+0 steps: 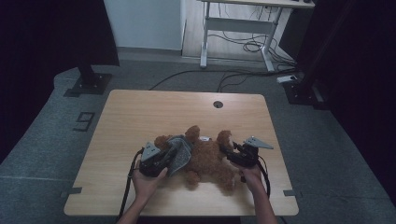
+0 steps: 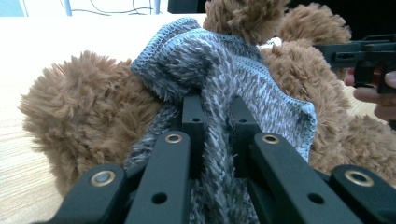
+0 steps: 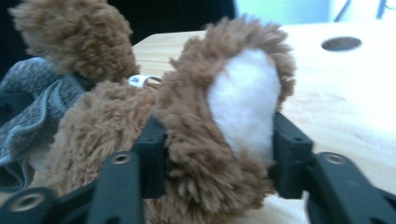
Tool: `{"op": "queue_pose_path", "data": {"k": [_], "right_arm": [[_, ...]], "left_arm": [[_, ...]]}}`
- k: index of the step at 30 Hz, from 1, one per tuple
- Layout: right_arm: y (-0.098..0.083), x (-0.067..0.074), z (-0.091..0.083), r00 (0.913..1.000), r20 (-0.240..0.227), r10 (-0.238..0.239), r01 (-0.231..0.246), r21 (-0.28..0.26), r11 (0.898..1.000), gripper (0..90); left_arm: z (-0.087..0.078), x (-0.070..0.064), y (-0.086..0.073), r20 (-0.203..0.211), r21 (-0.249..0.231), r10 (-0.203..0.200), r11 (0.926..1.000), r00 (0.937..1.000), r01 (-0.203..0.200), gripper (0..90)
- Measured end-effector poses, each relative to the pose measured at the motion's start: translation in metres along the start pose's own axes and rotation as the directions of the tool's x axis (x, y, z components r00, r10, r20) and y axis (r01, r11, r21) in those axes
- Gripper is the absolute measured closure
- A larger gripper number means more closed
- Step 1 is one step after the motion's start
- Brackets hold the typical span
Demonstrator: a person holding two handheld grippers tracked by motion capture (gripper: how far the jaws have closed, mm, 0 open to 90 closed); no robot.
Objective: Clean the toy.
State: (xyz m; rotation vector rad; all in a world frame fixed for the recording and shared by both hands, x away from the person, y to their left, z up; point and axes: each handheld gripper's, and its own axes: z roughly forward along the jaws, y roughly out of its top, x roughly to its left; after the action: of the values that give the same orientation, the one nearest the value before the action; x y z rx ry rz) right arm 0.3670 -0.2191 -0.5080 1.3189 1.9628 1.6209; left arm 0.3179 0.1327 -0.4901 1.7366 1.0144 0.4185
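A brown teddy bear lies on the wooden table near its front edge. Over the bear's left part hangs a grey fuzzy cloth with a blue stitched edge. My left gripper is shut on that cloth, and the fabric bunches between the jaws of the left gripper with brown fur behind it. My right gripper is at the bear's right end. In the right gripper view the right gripper has a jaw pressed on each side of a white-soled paw.
A round cable hole sits near the table's far edge. The right hand and its gripper appear at the right of the left gripper view. Beyond the table are a stand base, a desk frame and floor cables.
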Motion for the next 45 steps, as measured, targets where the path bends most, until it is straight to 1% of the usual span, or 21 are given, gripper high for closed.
{"op": "queue_pose_path", "data": {"k": [2,4,7,9,10,12,15,18,20,22,23,25,27,30,31,34,36,38,39,41,45], "right_arm": [[-0.001,0.001,-0.005,0.9991,0.018,0.040,-0.040,0.013,0.999,28.9],[-0.006,0.003,-0.013,0.9984,0.029,0.048,-0.048,0.022,0.999,21.4],[-0.016,0.009,-0.029,0.9998,0.002,0.022,-0.022,0.040,0.999,21.5],[-0.024,0.015,-0.033,0.9998,-0.016,-0.007,0.008,0.069,0.998,22.0],[-0.027,0.019,-0.032,0.9989,-0.043,-0.019,0.023,0.091,0.996,22.9],[-0.031,0.026,-0.025,0.9972,-0.064,-0.039,0.047,0.119,0.992,23.4],[-0.039,0.037,-0.003,0.9914,-0.072,-0.109,0.121,0.187,0.975,28.9],[-0.043,0.046,0.012,0.9774,-0.021,-0.210,0.210,0.218,0.953,40.9],[-0.041,0.044,0.018,0.9723,0.030,-0.232,0.220,0.222,0.950,49.9],[-0.041,0.041,0.024,0.9628,0.081,-0.258,0.234,0.228,0.945,53.7],[-0.040,0.040,0.029,0.9611,0.104,-0.256,0.228,0.224,0.947,54.2],[-0.038,0.038,0.033,0.9588,0.117,-0.259,0.229,0.218,0.949,54.4],[-0.036,0.035,0.035,0.9618,0.112,-0.249,0.223,0.208,0.952,53.2],[-0.035,0.030,0.030,0.9732,0.080,-0.216,0.197,0.189,0.962,47.4],[-0.034,0.028,0.026,0.9795,0.061,-0.192,0.178,0.181,0.967,44.1],[-0.030,0.023,0.017,0.9881,0.030,-0.151,0.145,0.141,0.979,36.2],[-0.027,0.022,0.014,0.9900,0.008,-0.141,0.139,0.122,0.983,32.0],[-0.024,0.022,0.017,0.9888,0.000,-0.149,0.148,0.130,0.980,30.4],[-0.023,0.023,0.020,0.9877,-0.006,-0.156,0.156,0.137,0.978,32.1],[-0.025,0.025,0.025,0.9851,-0.035,-0.169,0.172,0.145,0.974,44.1],[-0.030,0.031,0.024,0.9740,-0.015,-0.226,0.226,0.149,0.963,60.6]], "left_arm": [[-0.001,0.000,-0.001,0.003,-0.004,-0.003,1.0000,1.0000,0.003,81.0],[-0.001,0.000,-0.002,0.003,-0.005,-0.001,1.0000,1.0000,0.001,81.1],[-0.001,0.000,-0.003,0.002,-0.010,-0.002,1.0000,1.0000,0.002,81.1],[-0.001,0.000,-0.004,0.003,-0.012,-0.005,0.9999,1.0000,0.005,81.1],[-0.001,-0.001,-0.004,0.004,-0.012,-0.004,0.9999,1.0000,0.004,81.1],[-0.002,-0.002,-0.005,0.006,-0.014,-0.007,0.9999,1.0000,0.007,81.1],[-0.004,-0.002,-0.008,0.019,-0.018,-0.020,0.9996,0.9996,0.021,81.2],[-0.005,-0.002,-0.010,0.029,-0.017,-0.023,0.9996,0.9993,0.023,81.2],[-0.002,-0.003,-0.010,0.038,-0.012,-0.025,0.9996,0.9990,0.026,81.3],[0.002,-0.007,-0.008,0.032,-0.007,-0.014,0.9999,0.9994,0.014,81.3],[0.004,-0.008,-0.008,0.025,-0.006,-0.004,1.0000,0.9997,0.004,81.4],[0.007,-0.010,-0.006,0.013,-0.005,0.006,1.0000,0.9999,-0.006,81.3],[0.008,-0.009,-0.006,0.012,-0.009,0.005,0.9999,0.9999,-0.004,81.3],[0.007,-0.006,-0.007,0.017,-0.009,-0.001,1.0000,0.9999,0.001,81.4],[0.007,-0.006,-0.007,0.019,-0.010,-0.003,0.9999,0.9998,0.004,81.4],[0.006,-0.006,-0.009,0.026,-0.012,-0.004,0.9999,0.9996,0.005,81.4],[0.004,-0.007,-0.009,0.033,-0.011,-0.009,0.9999,0.9994,0.009,81.4],[0.003,-0.006,-0.009,0.038,-0.011,-0.016,0.9998,0.9992,0.016,81.2],[0.003,-0.006,-0.009,0.040,-0.012,-0.020,0.9997,0.9990,0.020,81.2],[0.002,-0.004,-0.008,0.045,-0.012,-0.034,0.9993,0.9984,0.034,81.1],[0.000,-0.004,-0.004,0.057,0.001,-0.043,0.9991,0.9975,0.043,81.0]]}}
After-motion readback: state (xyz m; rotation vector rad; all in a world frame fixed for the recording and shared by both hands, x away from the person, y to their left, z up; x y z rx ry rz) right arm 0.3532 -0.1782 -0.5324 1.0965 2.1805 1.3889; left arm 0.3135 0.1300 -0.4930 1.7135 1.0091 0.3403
